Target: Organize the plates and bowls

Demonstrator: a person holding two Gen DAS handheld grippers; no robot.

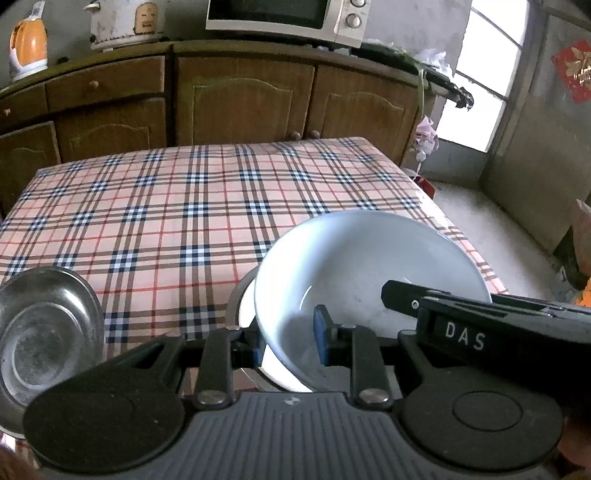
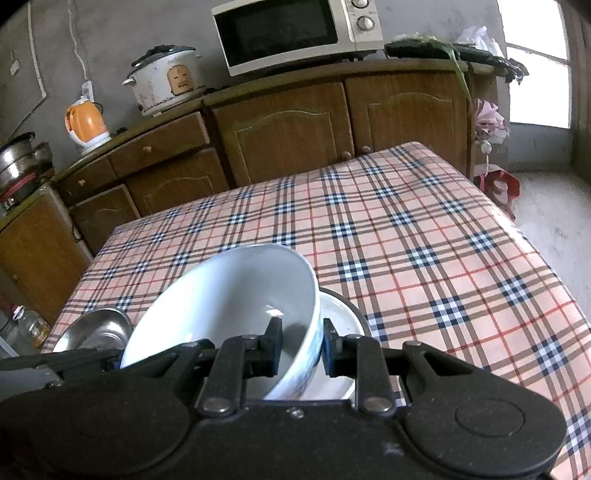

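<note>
A white bowl (image 1: pixel 365 266) is held tilted over a white plate with a dark rim (image 1: pixel 245 306) on the checked table. My left gripper (image 1: pixel 290 339) is shut on the bowl's near left wall, one finger inside and one outside. My right gripper (image 2: pixel 301 350) is shut on the same bowl (image 2: pixel 229 295) at its right wall, above the plate (image 2: pixel 341 317). The right gripper's black body (image 1: pixel 480 325) crosses the left wrist view at the right. A steel dish (image 1: pixel 44 332) lies at the near left and also shows in the right wrist view (image 2: pixel 96 328).
The checked tablecloth (image 1: pixel 192 206) covers the table, with its right edge dropping to a concrete floor (image 1: pixel 491 229). Wooden cabinets (image 1: pixel 243 96) stand behind it, carrying a microwave (image 2: pixel 295 33), a rice cooker (image 2: pixel 166 77) and an orange kettle (image 2: pixel 86 122).
</note>
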